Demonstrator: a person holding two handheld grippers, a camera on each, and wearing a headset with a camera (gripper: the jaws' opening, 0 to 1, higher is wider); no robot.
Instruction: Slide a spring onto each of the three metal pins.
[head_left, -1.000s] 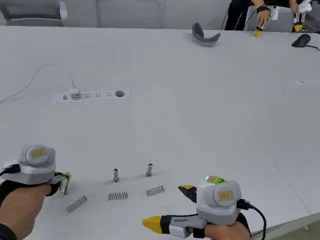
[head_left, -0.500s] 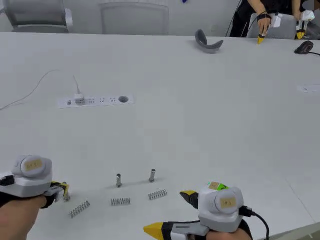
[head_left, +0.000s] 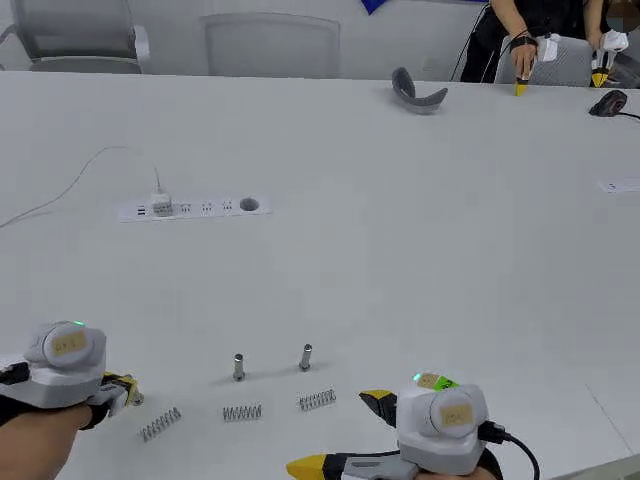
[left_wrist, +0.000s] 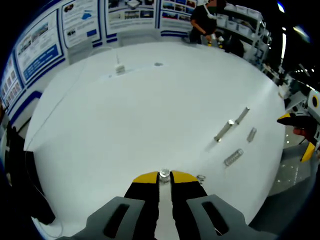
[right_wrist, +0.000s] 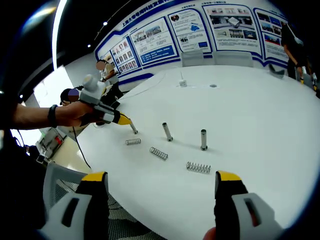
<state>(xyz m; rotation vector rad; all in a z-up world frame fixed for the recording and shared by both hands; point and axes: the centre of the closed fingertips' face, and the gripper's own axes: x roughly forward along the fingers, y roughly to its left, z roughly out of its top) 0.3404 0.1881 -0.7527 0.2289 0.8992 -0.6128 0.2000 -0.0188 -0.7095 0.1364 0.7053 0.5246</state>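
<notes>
No real change over the last second. The head view tipped up, so everything sits lower in frame, but nothing on the desk (head_left: 400, 250) moved. Left tongs (left_wrist: 163, 178) stay nipped almost shut on the top of the first pin (left_wrist: 163, 175), at 8 o'clock in the head view. Right tongs (right_wrist: 161, 176) are wide open and empty, low at 5 o'clock. Middle pin (head_left: 238, 366) and right pin (head_left: 306, 356) stand upright and bare. Left spring (head_left: 160, 423), middle spring (head_left: 242, 412) and right spring (head_left: 316, 400) lie flat, each just to the 6 o'clock side of a pin, all untouched. Zero of three done. My read: left steadies its pin while right goes for a spring.
</notes>
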